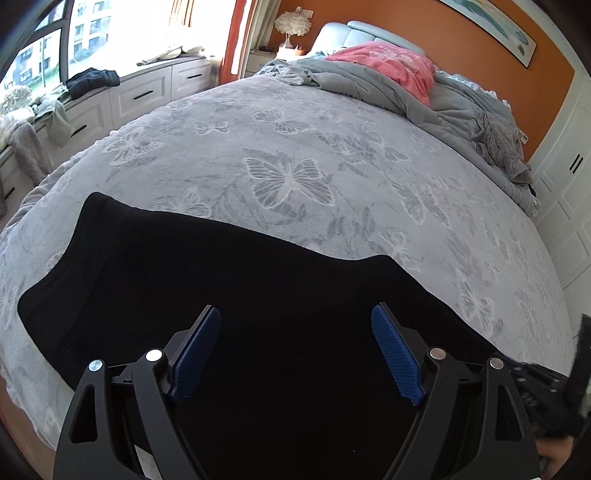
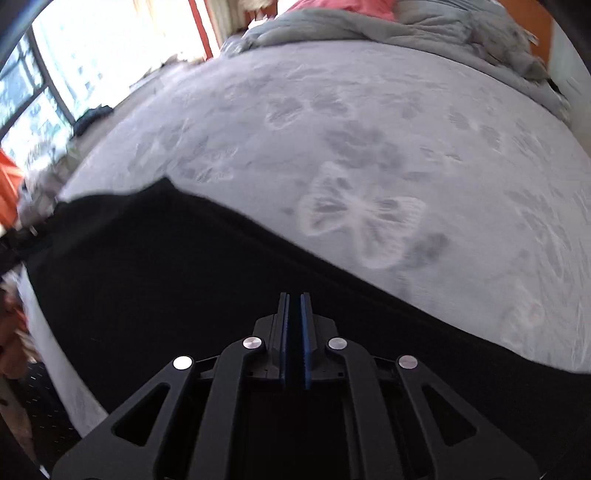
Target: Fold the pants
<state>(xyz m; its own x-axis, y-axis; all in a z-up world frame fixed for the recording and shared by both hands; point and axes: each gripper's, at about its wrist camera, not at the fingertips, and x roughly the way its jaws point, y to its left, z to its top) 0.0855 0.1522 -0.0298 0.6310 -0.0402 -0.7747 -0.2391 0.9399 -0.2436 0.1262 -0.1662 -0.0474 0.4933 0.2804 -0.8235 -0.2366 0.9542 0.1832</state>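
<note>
butterfly bedspread | pink garment | grey duvet | lamp

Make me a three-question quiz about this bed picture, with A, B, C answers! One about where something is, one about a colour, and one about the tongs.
1. Where do the black pants lie?
A. on the butterfly bedspread
B. on the window seat
C. on the floor

2. What colour is the cloth on the rumpled duvet?
A. green
B. pink
C. yellow

3. How do the left tongs stand?
A. shut tight
B. clamped on a pillow
C. wide open

Answers:
1 A, the pants are spread flat on the bedspread.
2 B, it shows pink near the headboard.
3 C, a wide gap separates the blue pads above the pants.
</note>
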